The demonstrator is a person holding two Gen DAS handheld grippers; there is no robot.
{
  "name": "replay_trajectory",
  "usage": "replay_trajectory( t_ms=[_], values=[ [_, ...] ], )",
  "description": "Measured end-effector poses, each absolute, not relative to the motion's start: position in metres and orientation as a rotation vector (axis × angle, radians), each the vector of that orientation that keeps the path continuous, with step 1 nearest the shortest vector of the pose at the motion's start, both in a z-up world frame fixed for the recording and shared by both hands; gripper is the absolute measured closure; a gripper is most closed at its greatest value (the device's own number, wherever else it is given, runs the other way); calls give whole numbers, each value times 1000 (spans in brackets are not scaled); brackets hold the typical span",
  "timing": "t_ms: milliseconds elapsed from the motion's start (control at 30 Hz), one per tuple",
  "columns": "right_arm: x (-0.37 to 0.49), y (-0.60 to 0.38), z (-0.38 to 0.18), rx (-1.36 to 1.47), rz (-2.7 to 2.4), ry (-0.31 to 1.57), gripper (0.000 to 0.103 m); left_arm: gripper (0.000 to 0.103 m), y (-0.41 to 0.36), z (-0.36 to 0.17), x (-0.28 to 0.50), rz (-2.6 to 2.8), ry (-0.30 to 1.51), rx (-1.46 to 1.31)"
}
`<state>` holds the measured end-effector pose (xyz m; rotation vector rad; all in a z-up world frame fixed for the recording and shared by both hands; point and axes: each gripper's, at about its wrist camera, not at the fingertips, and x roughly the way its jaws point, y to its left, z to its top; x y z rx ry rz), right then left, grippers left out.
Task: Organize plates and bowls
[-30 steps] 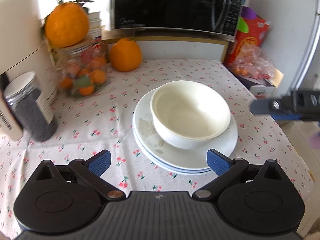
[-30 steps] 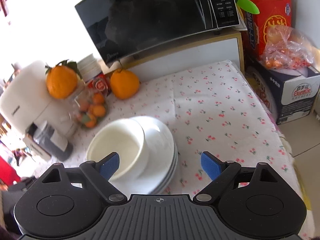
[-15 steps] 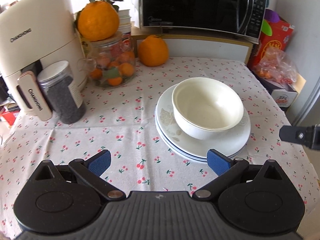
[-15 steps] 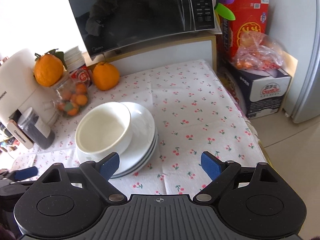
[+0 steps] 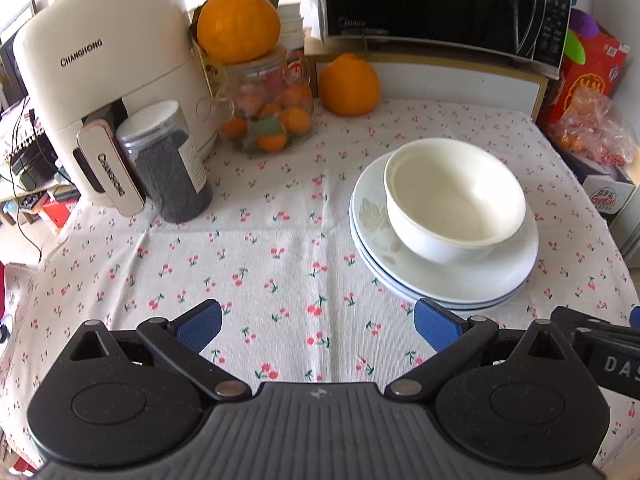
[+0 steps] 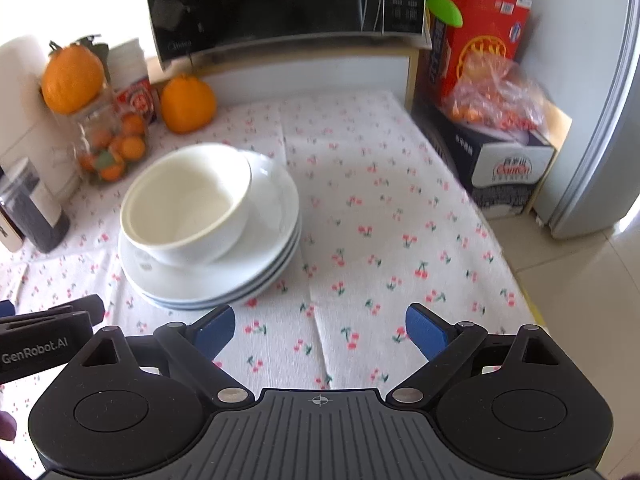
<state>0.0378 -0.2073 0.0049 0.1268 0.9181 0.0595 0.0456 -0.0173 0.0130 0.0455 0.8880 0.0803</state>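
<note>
White bowl (image 5: 454,204) sits on a stack of plates (image 5: 442,276) on the cherry-print desk (image 5: 260,248), right of centre in the left wrist view; the left claw (image 5: 318,322) hangs released and empty just short of the stack. From the right wrist, the bowl (image 6: 188,204) and plates (image 6: 256,264) lie ahead to the left, and the right claw (image 6: 320,330) is spread wide over bare cloth, grasping nothing.

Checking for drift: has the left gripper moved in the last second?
Yes. The left gripper has backed away: the bowl and microwave sit farther off.
</note>
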Motion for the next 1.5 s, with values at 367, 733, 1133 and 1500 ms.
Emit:
replay_trajectory(
  t_ms=[367,733,1133,1500],
  values=[
    [40,-202,-3,90,47,934,9,0,-22,6,44,73,915,67],
    [41,-204,-1,97,41,931,9,0,-22,7,45,69,912,82],
    [41,-204,-2,96,38,929,9,0,-23,7,44,65,907,93],
    [41,-204,-2,96,37,928,9,0,-25,7,44,64,911,101]
  ],
)
